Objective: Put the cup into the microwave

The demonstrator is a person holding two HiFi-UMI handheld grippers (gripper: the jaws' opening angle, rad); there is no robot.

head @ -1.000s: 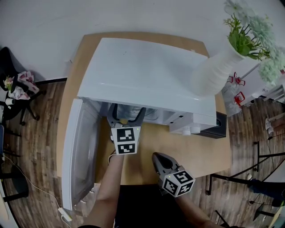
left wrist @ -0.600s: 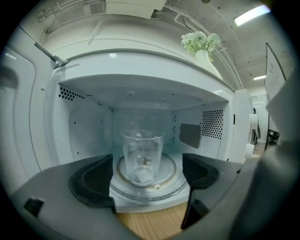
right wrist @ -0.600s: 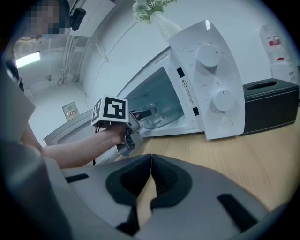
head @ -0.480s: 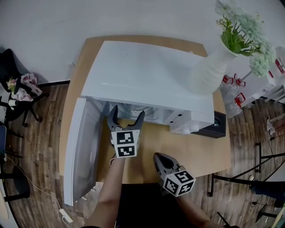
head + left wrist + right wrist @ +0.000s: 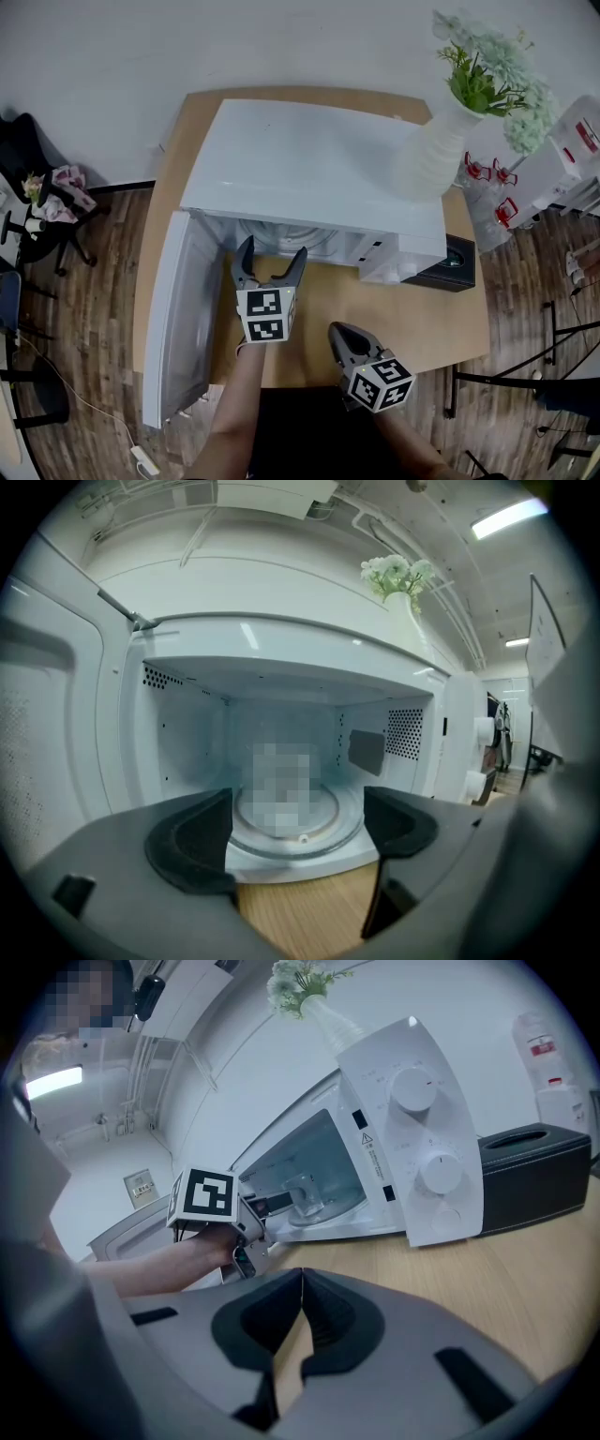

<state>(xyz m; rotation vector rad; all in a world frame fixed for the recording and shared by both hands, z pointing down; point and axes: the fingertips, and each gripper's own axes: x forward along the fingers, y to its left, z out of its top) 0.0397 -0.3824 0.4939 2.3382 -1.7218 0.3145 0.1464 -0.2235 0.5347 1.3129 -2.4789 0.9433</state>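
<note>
The white microwave stands on the wooden table with its door swung open to the left. A clear glass cup stands upright on the glass turntable inside the cavity. My left gripper hovers just in front of the opening, open and empty, its jaws wide apart in the left gripper view. My right gripper rests lower, near the table's front edge, shut with nothing between its jaws.
A white ribbed vase with green and white flowers stands on the microwave's right end. A black box sits against the microwave's right side. The control knobs face the front. A dark chair stands on the floor at the left.
My left gripper has drawn back out of the microwave opening toward the person, open, leaving the cup inside. The right gripper has stayed where it was.
</note>
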